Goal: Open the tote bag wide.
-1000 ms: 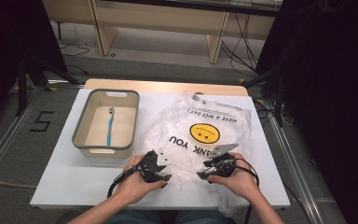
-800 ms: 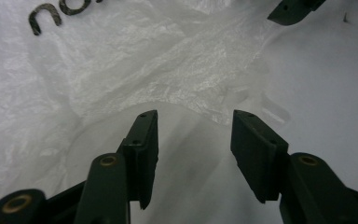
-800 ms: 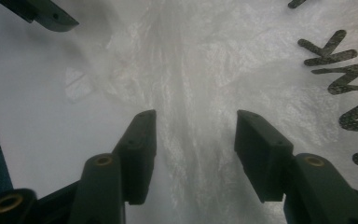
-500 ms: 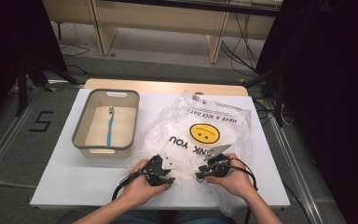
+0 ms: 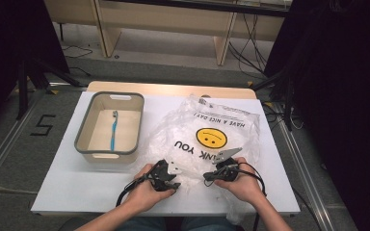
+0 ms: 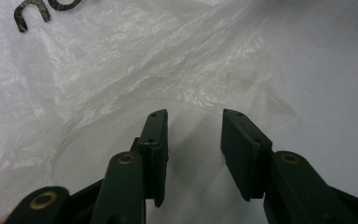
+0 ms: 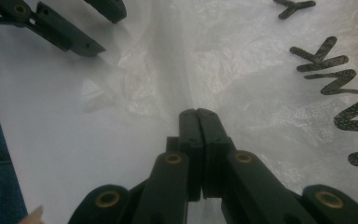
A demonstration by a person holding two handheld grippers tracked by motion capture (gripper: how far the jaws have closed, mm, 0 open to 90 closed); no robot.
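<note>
R gripper (image 7: 196, 114) has just been closing, pinches thin, slippery plastic bag (image 5: 212, 130) near edge; L gripper (image 6: 193, 116) half-open, empty.

Grey-rimmed beige bin (image 5: 85, 147), rectangular, handle cut-outs at both short ends, standing on the left half of the bench (image 5: 67, 190). Blue toothbrush (image 5: 113, 130) lying lengthwise inside the bin, head towards the far end. Bench top white, with a wooden strip along its far edge. Black numeral "5" (image 5: 42, 125) marked on the floor left of the bench. Cables (image 5: 248, 53) on the floor beyond.
</note>
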